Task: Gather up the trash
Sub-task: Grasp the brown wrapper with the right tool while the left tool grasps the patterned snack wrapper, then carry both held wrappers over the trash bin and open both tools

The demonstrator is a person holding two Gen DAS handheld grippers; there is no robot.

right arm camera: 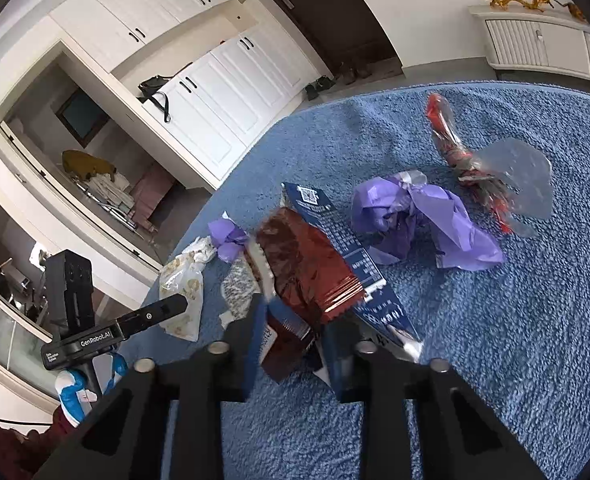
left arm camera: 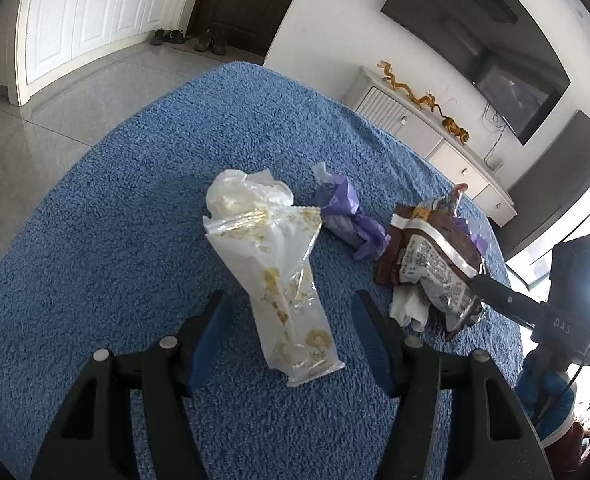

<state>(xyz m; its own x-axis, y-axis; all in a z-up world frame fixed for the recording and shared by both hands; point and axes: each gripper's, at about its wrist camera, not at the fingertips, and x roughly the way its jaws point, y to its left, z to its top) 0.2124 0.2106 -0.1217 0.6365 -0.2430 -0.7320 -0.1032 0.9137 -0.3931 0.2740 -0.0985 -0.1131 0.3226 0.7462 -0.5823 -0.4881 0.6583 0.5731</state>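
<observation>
On the blue shaggy cloth (left arm camera: 143,184), the left gripper (left arm camera: 291,316) stands wide around a clear gold-printed plastic wrapper (left arm camera: 283,276), not pressing; the right gripper (right arm camera: 295,334) pinches a crumpled brown foil packet (right arm camera: 307,268).

On the blue mat (right arm camera: 495,340): two purple wrappers (right arm camera: 423,220), one white-gold wrapper (left arm camera: 283,276), one brown wrapper (right arm camera: 307,268), one navy wrapper (right arm camera: 335,220), one red-clear wrapper (right arm camera: 487,168).
</observation>
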